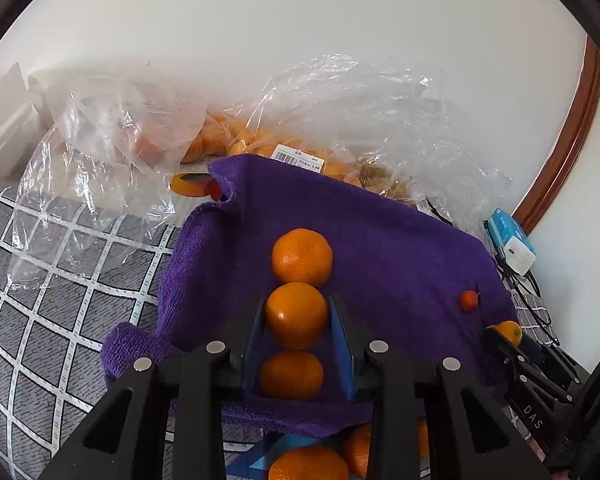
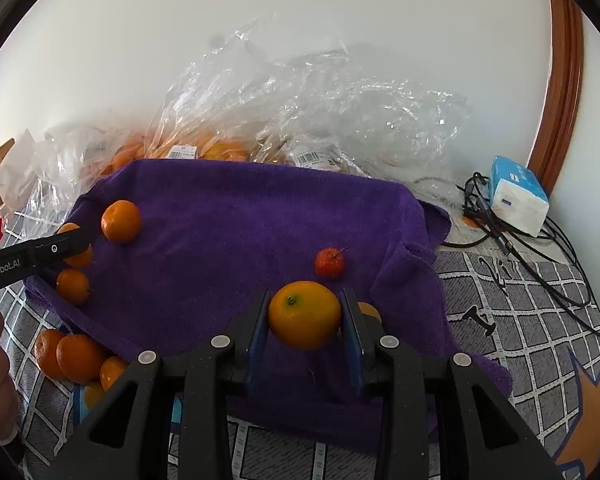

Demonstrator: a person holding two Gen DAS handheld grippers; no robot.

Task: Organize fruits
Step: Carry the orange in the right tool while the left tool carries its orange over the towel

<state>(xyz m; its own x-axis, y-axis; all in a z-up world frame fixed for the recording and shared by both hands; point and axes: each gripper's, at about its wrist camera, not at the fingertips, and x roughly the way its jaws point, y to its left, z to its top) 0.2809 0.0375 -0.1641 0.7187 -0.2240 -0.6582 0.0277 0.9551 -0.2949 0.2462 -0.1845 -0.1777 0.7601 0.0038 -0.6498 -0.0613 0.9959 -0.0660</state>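
A purple towel (image 1: 400, 240) (image 2: 228, 216) lies on a checked grey cloth. In the left wrist view, three mandarins stand in a row on it: far (image 1: 302, 257), middle (image 1: 296, 315), near (image 1: 291, 375). My left gripper (image 1: 298, 312) is shut on the middle mandarin. My right gripper (image 2: 305, 316) is shut on a yellow-orange citrus fruit (image 2: 304, 314), just above the towel; the fruit also shows in the left wrist view (image 1: 510, 332). A small red fruit (image 2: 329, 263) (image 1: 469, 300) lies on the towel beyond it. Another orange fruit (image 2: 370, 310) is partly hidden behind the right finger.
Clear plastic bags (image 2: 300, 112) with more oranges (image 1: 236, 140) lie behind the towel against the wall. Several loose mandarins (image 2: 76, 356) lie off the towel's near left edge. A blue-white tissue pack (image 2: 518, 196) and black cables (image 2: 540, 248) are at right.
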